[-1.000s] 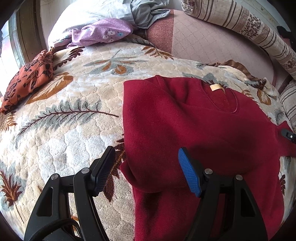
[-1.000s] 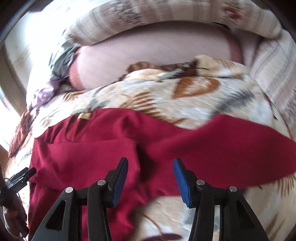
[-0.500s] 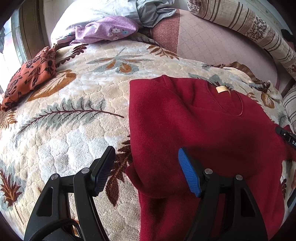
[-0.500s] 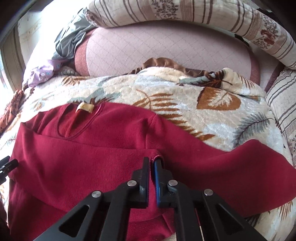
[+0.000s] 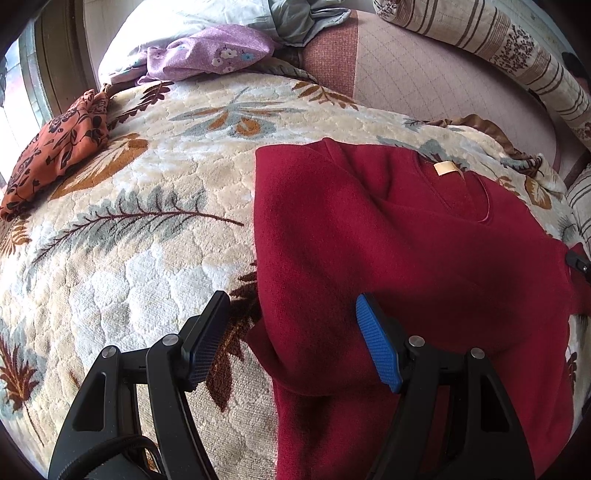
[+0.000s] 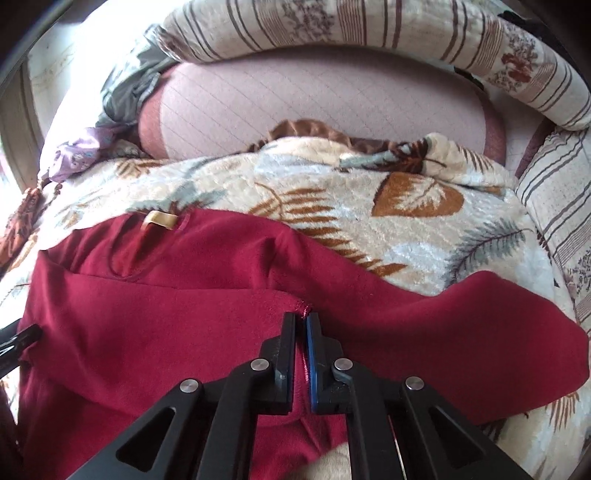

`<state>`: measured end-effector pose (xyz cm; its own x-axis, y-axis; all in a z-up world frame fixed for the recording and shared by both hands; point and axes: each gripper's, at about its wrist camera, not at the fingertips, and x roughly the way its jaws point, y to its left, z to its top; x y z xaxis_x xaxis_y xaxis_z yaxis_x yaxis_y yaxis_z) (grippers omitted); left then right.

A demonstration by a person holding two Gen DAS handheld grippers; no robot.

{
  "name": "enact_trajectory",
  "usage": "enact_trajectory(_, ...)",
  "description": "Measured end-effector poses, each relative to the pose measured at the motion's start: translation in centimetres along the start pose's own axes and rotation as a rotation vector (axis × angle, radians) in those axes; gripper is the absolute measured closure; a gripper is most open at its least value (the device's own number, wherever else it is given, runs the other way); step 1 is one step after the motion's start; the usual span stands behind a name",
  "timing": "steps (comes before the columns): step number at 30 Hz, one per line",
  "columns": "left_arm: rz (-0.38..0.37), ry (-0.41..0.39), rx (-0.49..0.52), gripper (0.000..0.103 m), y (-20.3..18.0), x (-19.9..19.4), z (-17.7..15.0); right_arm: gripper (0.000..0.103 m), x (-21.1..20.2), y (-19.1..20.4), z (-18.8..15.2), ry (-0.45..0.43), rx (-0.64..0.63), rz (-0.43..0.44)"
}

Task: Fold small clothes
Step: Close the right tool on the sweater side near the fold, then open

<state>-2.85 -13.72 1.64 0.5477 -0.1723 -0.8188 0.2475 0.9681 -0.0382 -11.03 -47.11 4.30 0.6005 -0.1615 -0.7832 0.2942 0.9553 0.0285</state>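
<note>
A dark red sweater [image 5: 388, 236] lies on a leaf-patterned blanket [image 5: 147, 221], its left sleeve folded across the chest; a tan label sits at the neckline. It also shows in the right wrist view [image 6: 166, 332]. My left gripper [image 5: 291, 332] is open above the sweater's left edge, holding nothing. My right gripper [image 6: 301, 321] is shut on the cuff edge of the folded sleeve near the sweater's middle. The other sleeve [image 6: 498, 325] stretches out to the right on the blanket.
An orange floral cloth [image 5: 55, 147] lies at the blanket's left edge. A purple floral garment [image 5: 210, 55] and a grey one [image 5: 303, 18] lie at the back. A pink cushion [image 6: 314, 110] and striped bolsters [image 6: 406, 48] stand behind and to the right.
My right gripper closed on the sleeve cuff between one second ago and half a second ago and still holds it. My left gripper stays open and has drifted slightly.
</note>
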Motion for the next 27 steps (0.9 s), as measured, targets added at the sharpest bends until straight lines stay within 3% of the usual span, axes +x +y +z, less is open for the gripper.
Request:
enact_trajectory(3,0.007,-0.002,0.008,0.032,-0.2,-0.1,-0.1,0.1,-0.7,1.0,-0.8,0.001,-0.024,0.035)
enact_trajectory(7,0.006,-0.003,0.012,0.032,-0.4,-0.4,-0.1,0.1,2.1,1.1,-2.1,0.095,-0.017,0.029)
enact_trajectory(10,0.007,-0.015,0.012,0.032,-0.6,-0.8,0.1,0.1,1.0,0.3,-2.1,0.079,0.02,0.059)
enact_trajectory(12,-0.004,-0.017,0.003,0.032,-0.6,-1.1,0.2,0.092,-0.6,-0.9,-2.1,0.059,0.04,0.063)
enact_trajectory(13,-0.011,-0.016,-0.001,0.032,-0.7,-1.2,0.2,0.086,-1.6,-2.2,-2.3,0.047,0.061,0.045)
enact_trajectory(15,-0.019,-0.019,0.0,0.032,-0.8,-1.4,0.2,0.049,-3.3,-5.6,-3.1,0.035,0.131,0.023)
enact_trajectory(16,-0.018,-0.022,0.004,0.032,-1.0,-1.5,0.2,0.046,-3.9,-7.4,-3.6,0.027,0.173,0.013)
enact_trajectory(21,-0.02,-0.026,0.009,0.032,-1.4,-1.9,0.1,0.045,-6.4,-18.2,-7.3,0.042,0.405,-0.131)
enact_trajectory(27,-0.012,-0.015,0.025,0.032,-2.0,-1.5,-0.2,0.045,-7.9,-27.8,-11.5,0.013,0.719,-0.15)
